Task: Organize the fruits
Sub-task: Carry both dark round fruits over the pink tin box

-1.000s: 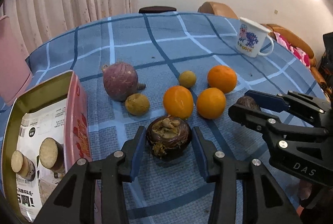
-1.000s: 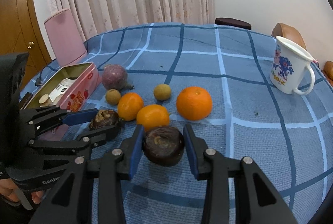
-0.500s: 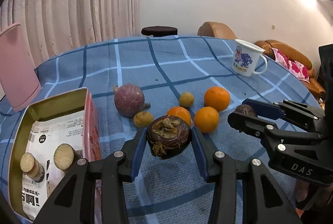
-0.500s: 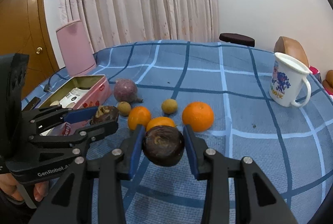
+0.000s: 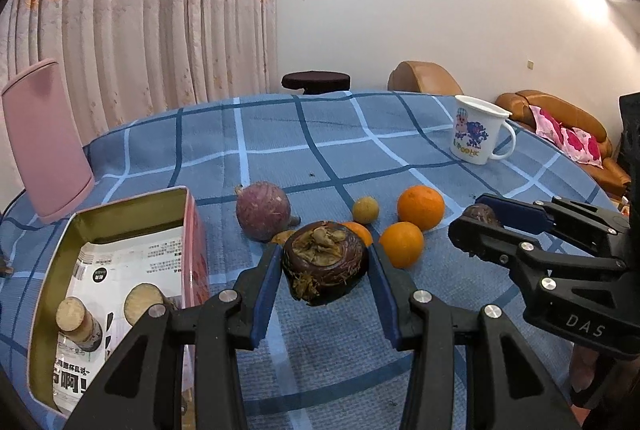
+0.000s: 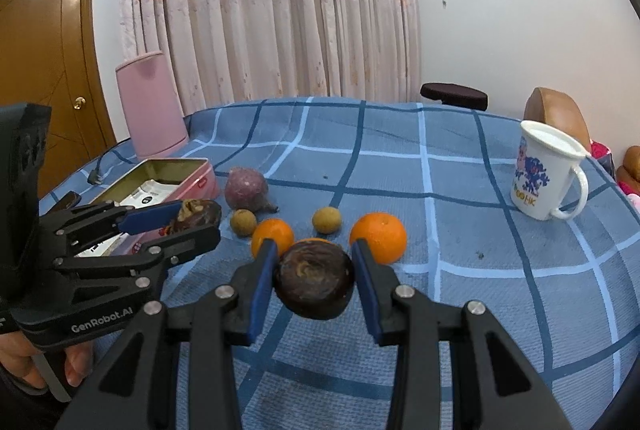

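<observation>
**Both tongs loaded**

While each gripper clamps a dark fruit above the cloth (image 5: 320, 150), only the left view looks down into the tin (image 5: 120, 270); only the right view shows a hand (image 6: 24, 358).

Left gripper (image 5: 325, 266) pinches the tufted fruit (image 5: 325, 262), right gripper (image 6: 314, 278) the smooth fruit (image 6: 314, 280), oranges (image 6: 378, 236) behind.

Black tool (image 5: 325, 272), blue pads (image 5: 265, 294)

left wrist: close, angled down across blue checked tablecloth (image 5: 280, 150) toward curtain; right wrist: same, from the right; shared: three round orange fruits (image 5: 421, 208) (image 6: 378, 238), white printed mug (image 5: 476, 136) (image 6: 542, 176)
</observation>
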Demonstrator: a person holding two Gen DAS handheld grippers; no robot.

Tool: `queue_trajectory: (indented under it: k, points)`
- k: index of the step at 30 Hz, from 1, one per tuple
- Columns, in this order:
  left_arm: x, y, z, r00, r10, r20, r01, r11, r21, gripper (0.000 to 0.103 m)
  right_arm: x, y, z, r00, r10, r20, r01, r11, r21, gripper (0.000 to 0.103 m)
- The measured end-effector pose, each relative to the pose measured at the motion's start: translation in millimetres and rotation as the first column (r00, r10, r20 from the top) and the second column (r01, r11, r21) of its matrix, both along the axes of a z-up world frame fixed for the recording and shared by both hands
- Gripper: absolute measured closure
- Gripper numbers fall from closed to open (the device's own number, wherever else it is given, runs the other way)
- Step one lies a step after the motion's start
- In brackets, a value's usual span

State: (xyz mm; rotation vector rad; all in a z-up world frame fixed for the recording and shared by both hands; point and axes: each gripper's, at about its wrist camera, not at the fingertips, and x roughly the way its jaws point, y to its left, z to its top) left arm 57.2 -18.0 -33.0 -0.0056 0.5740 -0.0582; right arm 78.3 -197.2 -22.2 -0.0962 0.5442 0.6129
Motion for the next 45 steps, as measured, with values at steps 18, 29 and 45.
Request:
queue_trajectory:
  k: [18,29,45]
  points:
    - [-14,-2,8,0.996,0.029,0.087,-0.031,0.999,0.020,0.057,-14,-3,7,0.997,-0.002,0.080,0.000,1.000,0.019,0.062]
    - [-21,2,12,0.990,0.047,0.134,-0.049,0.999,0.009,0.057,-21,-5,10,0.992,-0.005,0.126,0.002,1.000,0.030,0.062]
    - [-34,43,17,0.984,0.131,0.122,-0.129,0.991,-0.018,0.057,-26,46,26,0.980,0.127,0.151,-0.129,0.992,0.005,0.062]
